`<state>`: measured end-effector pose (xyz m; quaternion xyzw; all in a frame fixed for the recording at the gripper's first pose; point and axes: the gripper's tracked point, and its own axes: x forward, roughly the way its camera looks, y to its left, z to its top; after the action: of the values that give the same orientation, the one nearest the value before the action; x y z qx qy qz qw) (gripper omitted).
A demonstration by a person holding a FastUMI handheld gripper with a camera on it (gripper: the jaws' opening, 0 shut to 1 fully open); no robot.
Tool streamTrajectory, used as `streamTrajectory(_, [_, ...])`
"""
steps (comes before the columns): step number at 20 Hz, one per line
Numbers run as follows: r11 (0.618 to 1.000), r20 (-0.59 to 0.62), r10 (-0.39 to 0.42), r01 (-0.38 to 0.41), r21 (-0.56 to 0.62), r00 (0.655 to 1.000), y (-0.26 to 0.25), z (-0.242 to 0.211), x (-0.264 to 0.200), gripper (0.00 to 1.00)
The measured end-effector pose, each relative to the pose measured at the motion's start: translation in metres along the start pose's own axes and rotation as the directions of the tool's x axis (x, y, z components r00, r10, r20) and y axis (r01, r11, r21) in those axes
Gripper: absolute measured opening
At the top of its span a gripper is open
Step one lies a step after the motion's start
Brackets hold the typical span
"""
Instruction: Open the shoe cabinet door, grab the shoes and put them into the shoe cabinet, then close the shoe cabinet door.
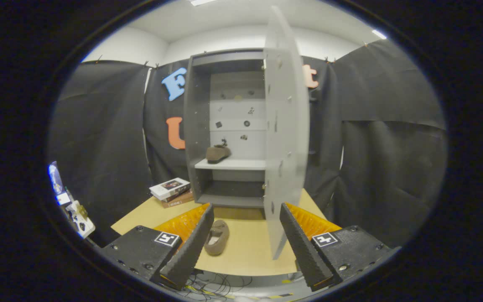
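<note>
Our tool (245, 239) hangs empty, fingers apart. We judge it is aimed at the second shoe (217, 237) on the counter (250, 256). The cabinet door (285, 126) stands open, one shoe (217, 153) shelved.

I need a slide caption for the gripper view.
Open gripper faces open cabinet: one shoe shelved, another on table.

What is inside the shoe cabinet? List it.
One brown shoe sits on the middle shelf of the cabinet. The compartment below looks bare, though the open door covers the right side. The claw is open, holding nothing.
</note>
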<state>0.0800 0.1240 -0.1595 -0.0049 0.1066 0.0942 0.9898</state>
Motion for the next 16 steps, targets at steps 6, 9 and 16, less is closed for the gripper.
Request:
streamTrajectory(6, [0.993,-0.091,0.082,-0.074,0.09,0.992,0.079,-0.07,0.087,1.0])
streamTrajectory(9, [0.981,-0.154,0.127,-0.101,0.163,0.98,0.111,-0.113,0.138,1.0])
streamTrajectory(16, [0.97,-0.305,0.133,-0.062,0.233,0.943,0.137,-0.202,0.234,0.99])
